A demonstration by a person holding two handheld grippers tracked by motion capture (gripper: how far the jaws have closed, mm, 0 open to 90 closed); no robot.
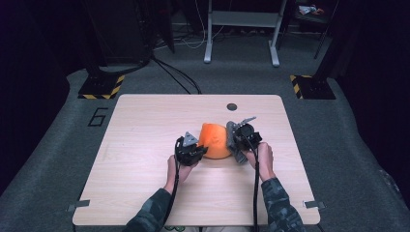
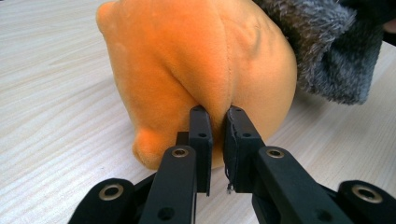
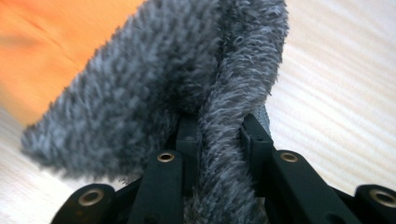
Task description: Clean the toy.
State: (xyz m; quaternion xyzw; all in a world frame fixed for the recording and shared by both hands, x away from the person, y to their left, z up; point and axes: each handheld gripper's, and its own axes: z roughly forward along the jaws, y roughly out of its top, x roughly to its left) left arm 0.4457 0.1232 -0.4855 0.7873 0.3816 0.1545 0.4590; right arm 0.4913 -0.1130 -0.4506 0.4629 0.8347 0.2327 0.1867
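Toy: orange plush toy [image 2: 196, 70] rests on the table [image 1: 145, 130], directly ahead of both sets of jaws, between the two grippers.
Grey part: shaggy grey fabric [image 3: 154, 84] attached at the toy's side, draped over and around the right jaws; whether it is a sleeve, cuff or cover cannot be told.
Left gripper: left gripper [image 2: 217, 116] has its jaws drawn nearly together on a pinched ridge of orange plush along a seam; the fold sits between the jaw tips.
Right gripper: right gripper [image 3: 219, 126] has its jaws clamped on a fold of the grey fabric, which runs down between them.
Hands: a person's hands hold both grippers close in on either side of the toy in the high view.
Purpose (judged): opposed grips probably let one side anchor the orange body while the other pulls or works the grey part.
Risk (judged): soft pile may slip from a shallow pinch.
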